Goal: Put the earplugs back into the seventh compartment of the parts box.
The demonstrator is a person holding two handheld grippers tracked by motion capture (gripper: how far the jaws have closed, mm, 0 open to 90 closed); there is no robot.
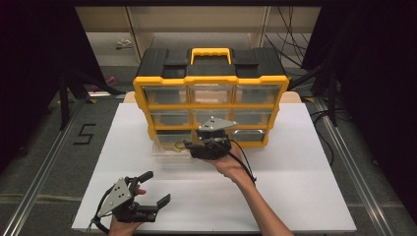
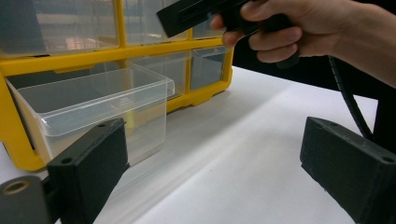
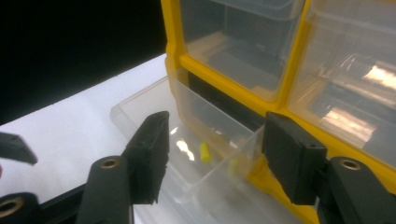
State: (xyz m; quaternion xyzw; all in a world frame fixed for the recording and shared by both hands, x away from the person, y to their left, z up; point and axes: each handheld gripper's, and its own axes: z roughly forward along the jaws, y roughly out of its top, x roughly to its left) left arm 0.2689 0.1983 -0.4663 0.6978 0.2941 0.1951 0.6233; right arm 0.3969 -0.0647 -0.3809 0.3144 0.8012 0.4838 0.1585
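A white rectangular surface [image 1: 295, 196] is seen across the middle of the high view, carrying a yellow-framed, black-topped plastic organiser cabinet [image 1: 211, 78] with clear drawers at upper centre. Its lower-left clear plastic drawer [image 1: 169, 145] is pulled out, likely so the contents can be reached; small yellow pieces [image 3: 204, 152] are seen on its floor. The right claw [image 1: 189, 146] is poised over that drawer, jaws apart. The left claw [image 1: 155, 189], at lower left, is held back, jaws apart and empty.

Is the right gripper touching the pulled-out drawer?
Cannot tell. In the right gripper view the open right gripper hangs over the drawer, its fingers overlapping the rim without a plain gap or contact.
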